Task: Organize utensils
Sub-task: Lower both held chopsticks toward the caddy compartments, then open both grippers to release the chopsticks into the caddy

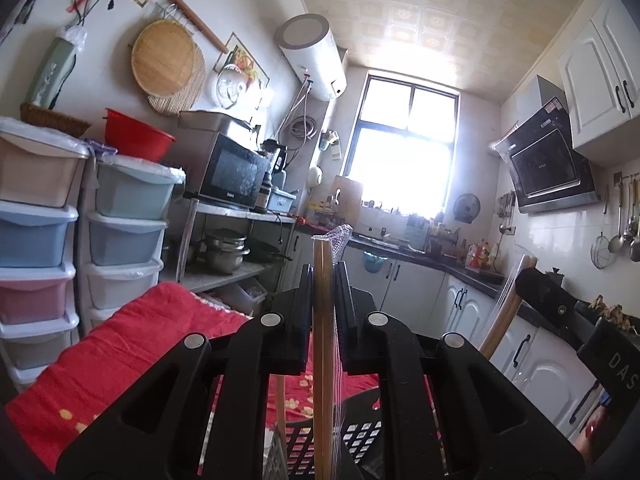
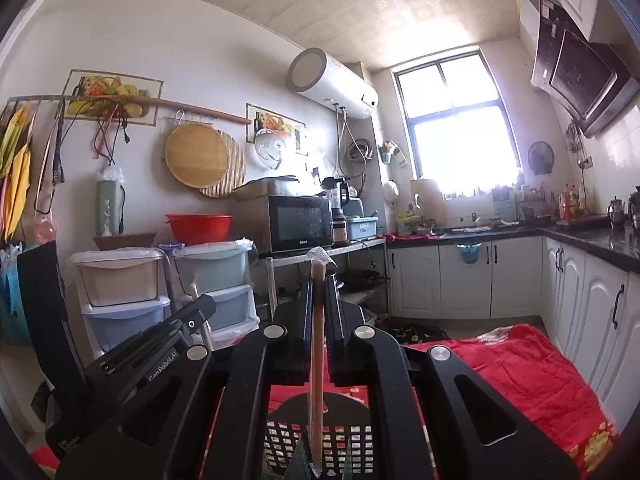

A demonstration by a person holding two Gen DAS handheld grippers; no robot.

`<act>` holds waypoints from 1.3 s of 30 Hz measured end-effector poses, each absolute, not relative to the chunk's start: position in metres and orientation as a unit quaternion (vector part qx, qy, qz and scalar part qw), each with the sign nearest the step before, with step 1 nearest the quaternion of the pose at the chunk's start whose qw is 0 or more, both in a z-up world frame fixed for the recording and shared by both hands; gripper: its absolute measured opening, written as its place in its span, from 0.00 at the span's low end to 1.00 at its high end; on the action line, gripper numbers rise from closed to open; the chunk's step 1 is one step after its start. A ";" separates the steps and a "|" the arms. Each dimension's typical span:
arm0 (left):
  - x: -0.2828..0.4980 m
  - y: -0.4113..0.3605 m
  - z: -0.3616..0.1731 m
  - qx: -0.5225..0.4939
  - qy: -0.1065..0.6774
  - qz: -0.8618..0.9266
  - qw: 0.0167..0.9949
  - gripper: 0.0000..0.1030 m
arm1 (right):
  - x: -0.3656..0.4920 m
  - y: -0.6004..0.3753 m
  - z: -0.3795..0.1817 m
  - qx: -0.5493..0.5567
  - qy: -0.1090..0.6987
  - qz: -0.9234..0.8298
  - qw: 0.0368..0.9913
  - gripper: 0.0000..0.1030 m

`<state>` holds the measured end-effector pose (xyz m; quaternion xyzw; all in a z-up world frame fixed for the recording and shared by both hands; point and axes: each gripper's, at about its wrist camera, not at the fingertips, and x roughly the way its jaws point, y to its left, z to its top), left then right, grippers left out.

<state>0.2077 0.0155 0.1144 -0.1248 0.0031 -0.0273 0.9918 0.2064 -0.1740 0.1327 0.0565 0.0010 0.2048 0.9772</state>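
While both wrapped chopstick pairs stand upright in my grips, the red blanket (image 2: 520, 364) spreads widest beneath everything, covering what may be a desk or a bed; I cannot tell which. On it sits the black slotted utensil basket (image 2: 320, 436), directly below both tools, its grid wall showing between the arms of each camera view.

My right hand-held gripper (image 2: 319, 292) is clamped on 1 pair of wooden chopsticks in a clear wrapper (image 2: 318, 360), the crimped end of the wrapper poking up above the fingertips and the lower end hanging down to the basket's opening. My left hand-held gripper (image 1: 323, 280) is likewise closed on a 2nd wrapped chopstick pair (image 1: 323, 340), held the same way, its lower end over the same basket.

I judge the step to be lowering these into the basket. To do it well, I should keep each pair vertical and centred over a compartment, not a rim, and bring the lower tips inside before loosening the jaws, since the slick film could let a pair slide or tip early. The 2 tools are near each other, so I would lower 1 at a time, avoiding a knock between them. Which compartment each tip is over I cannot tell.
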 end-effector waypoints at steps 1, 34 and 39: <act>0.208 0.016 0.114 -0.125 0.006 -0.026 0.992 0.07 | 0.207 -0.174 0.131 0.058 0.002 0.205 0.977 0.06; 0.205 0.029 0.099 -0.116 0.138 -0.044 0.983 0.59 | 0.205 -0.178 0.117 0.057 0.094 0.177 0.978 0.38; 0.191 0.033 0.102 -0.113 0.140 -0.041 0.983 0.72 | 0.192 -0.177 0.118 0.047 0.101 0.175 0.978 0.47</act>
